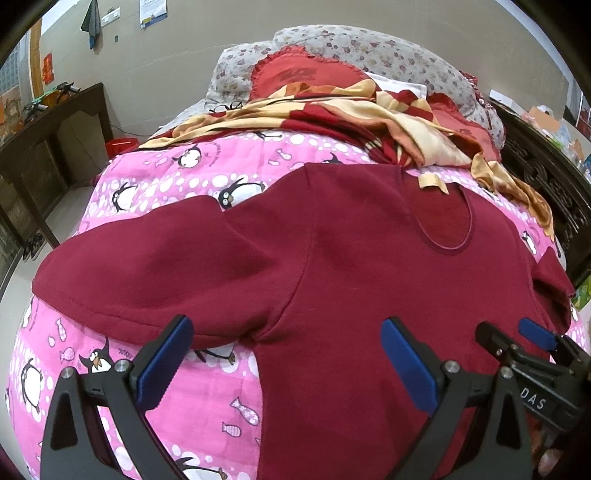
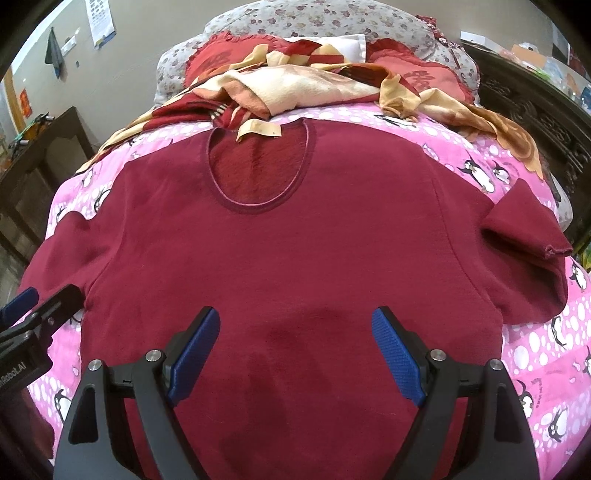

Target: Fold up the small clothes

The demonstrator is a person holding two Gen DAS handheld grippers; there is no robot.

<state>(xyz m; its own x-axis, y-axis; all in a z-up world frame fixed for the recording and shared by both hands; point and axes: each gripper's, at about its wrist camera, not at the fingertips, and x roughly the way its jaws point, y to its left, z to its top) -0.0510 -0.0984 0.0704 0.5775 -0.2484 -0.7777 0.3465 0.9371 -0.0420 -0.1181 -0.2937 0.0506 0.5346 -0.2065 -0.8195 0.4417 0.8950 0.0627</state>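
Observation:
A dark red long-sleeved top (image 1: 332,258) lies spread flat, front up, on a pink penguin-print bedsheet (image 1: 207,391); it also shows in the right wrist view (image 2: 295,251). Its neckline (image 2: 258,173) points to the far end, with a tan label (image 2: 258,130) at the collar. The left sleeve (image 1: 140,273) lies out to the left; the right sleeve (image 2: 524,236) is folded back on itself. My left gripper (image 1: 288,354) is open and empty over the left armpit area. My right gripper (image 2: 295,350) is open and empty over the lower middle of the top.
A crumpled red and cream checked blanket (image 2: 303,85) lies just beyond the collar, with red pillows (image 1: 295,74) and a floral quilt (image 2: 314,18) behind. Dark wooden furniture (image 1: 44,158) stands left of the bed and a dark carved bed frame (image 2: 528,110) on the right.

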